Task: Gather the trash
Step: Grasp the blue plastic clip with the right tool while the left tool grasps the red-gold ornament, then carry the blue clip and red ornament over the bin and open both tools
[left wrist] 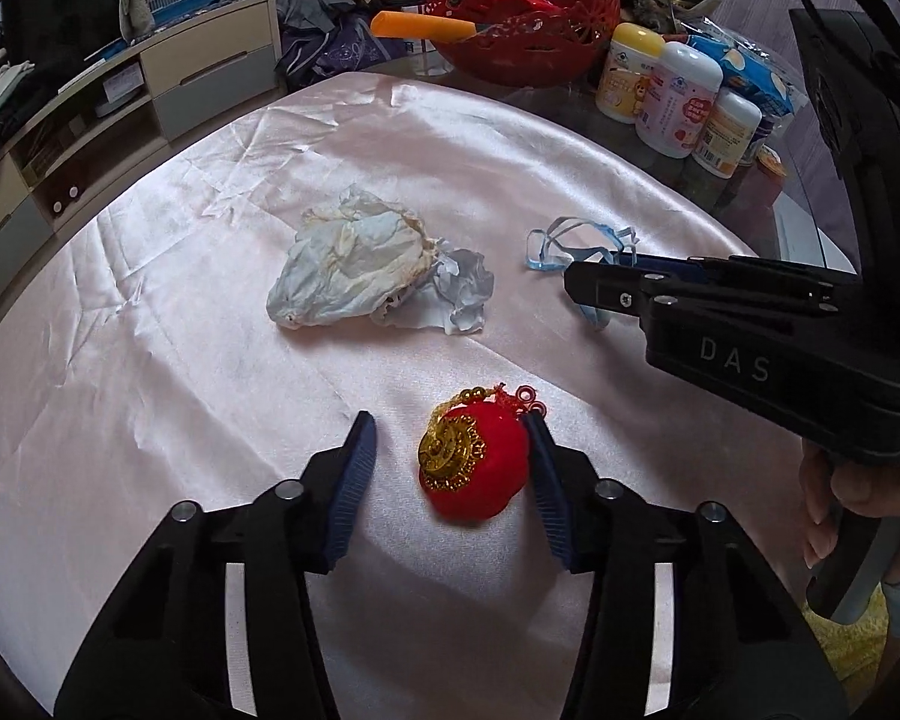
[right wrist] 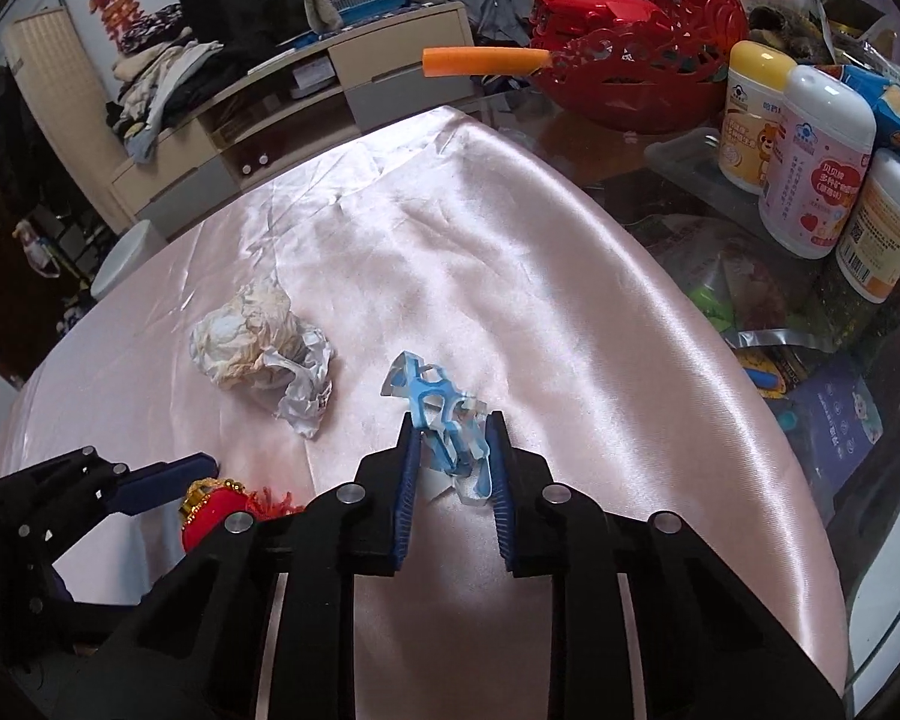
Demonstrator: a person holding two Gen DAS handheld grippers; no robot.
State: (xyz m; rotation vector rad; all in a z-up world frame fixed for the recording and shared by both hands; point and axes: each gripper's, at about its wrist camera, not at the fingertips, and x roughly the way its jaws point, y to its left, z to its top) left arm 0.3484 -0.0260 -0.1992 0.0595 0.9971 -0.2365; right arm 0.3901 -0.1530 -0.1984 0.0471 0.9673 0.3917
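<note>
Pink satin cloth (left wrist: 210, 312) covers the table, creased and shiny.

Far left of the cloth: a crumpled wad of stained white paper (left wrist: 354, 264), with a smaller crushed grey-white scrap (left wrist: 459, 294) touching its right edge. Both lie loose, well apart from either tool.

Centre, near edge: left gripper (left wrist: 450, 480) low over the cloth, fingers spread wide. A red plush ornament with gold trim (left wrist: 471, 468) sits between them; the right pad (left wrist: 546, 492) looks to be at its side, the left pad stands clear. Nothing is clamped.

Right: a tangle of blue and clear plastic straps (right wrist: 444, 426) lies on the cloth. The right gripper (right wrist: 453, 468) has its fingers on either side of the tangle, narrowly apart; whether they press it I cannot tell.

Beyond the cloth, far right on the glass tabletop: a red openwork basket (left wrist: 528, 42), an orange foam stick (left wrist: 420, 27) poking from it, and three white supplement bottles (left wrist: 684, 102) standing upright together.
</note>
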